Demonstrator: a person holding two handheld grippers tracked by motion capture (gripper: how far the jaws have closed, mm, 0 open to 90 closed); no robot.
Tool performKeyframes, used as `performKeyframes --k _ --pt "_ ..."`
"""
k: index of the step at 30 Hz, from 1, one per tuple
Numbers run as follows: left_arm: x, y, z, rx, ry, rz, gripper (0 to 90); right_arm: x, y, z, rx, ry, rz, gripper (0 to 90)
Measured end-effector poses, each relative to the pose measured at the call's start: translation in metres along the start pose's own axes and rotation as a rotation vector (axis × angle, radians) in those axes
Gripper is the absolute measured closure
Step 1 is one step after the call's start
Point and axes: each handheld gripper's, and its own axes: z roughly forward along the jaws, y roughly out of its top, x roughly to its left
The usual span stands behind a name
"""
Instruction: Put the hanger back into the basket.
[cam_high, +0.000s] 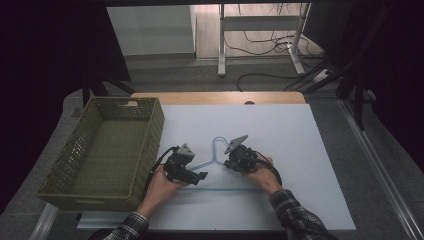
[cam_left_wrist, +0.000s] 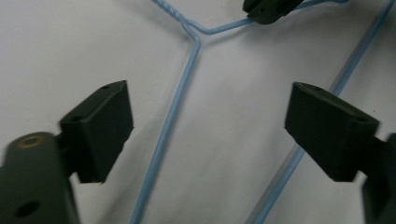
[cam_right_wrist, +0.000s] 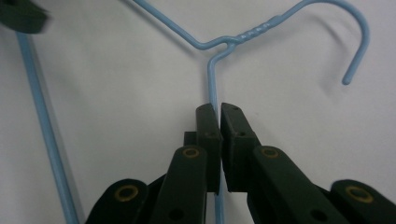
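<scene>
The hanger (cam_left_wrist: 180, 100) is cut off past the hook; tongs (cam_right_wrist: 219, 122) hide one arm.

plaid sleeves (cam_high: 295, 212) | black hand-held gripper (cam_high: 202, 175) | brass screws, grey plate

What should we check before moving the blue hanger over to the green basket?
1. Right gripper pinching the hanger: ok, its jaws are closed on the right sloping wire just below the twisted neck.
2. Left gripper holding the hanger: not ok, its jaws stand wide open with the left sloping wire running between them, untouched.
3. Hanger lying flat on the white table: ok, hook and bottom bar both rest on it.
4. Basket has room: ok, nothing lies inside.
5. Path to the basket: ok, bare table between them, basket just left of the left gripper.
6. Grip strong enough to lift with one gripper: cannot tell.
</scene>
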Motion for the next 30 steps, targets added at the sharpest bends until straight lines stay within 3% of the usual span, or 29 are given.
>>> performKeyframes --k 7,12,15,20,22,27,30 --pt "0.007 0.002 0.004 0.015 0.011 -0.024 38.5 0.007 0.004 -0.009 -0.021 -0.006 -0.025 86.6" --pt "0.012 0.004 0.010 0.031 0.012 -0.013 46.8 0.009 0.006 -0.014 -0.034 -0.005 -0.027 86.6" --pt "0.012 0.006 0.013 0.043 0.016 0.003 50.4 0.010 0.006 -0.016 -0.042 -0.002 -0.022 86.6" --pt "0.009 0.011 0.022 0.089 0.035 0.075 59.0 0.012 0.006 -0.021 -0.052 0.001 -0.018 86.6" --pt "0.007 0.012 0.025 0.092 0.017 0.085 62.5 0.012 0.006 -0.023 -0.055 0.002 -0.020 86.6" --pt "0.003 0.014 0.023 0.093 0.032 0.134 69.6 0.013 0.005 -0.024 -0.056 0.007 -0.016 86.5" --pt "0.004 0.014 0.020 0.084 0.034 0.143 73.2 0.013 0.005 -0.024 -0.055 0.007 -0.014 86.4"
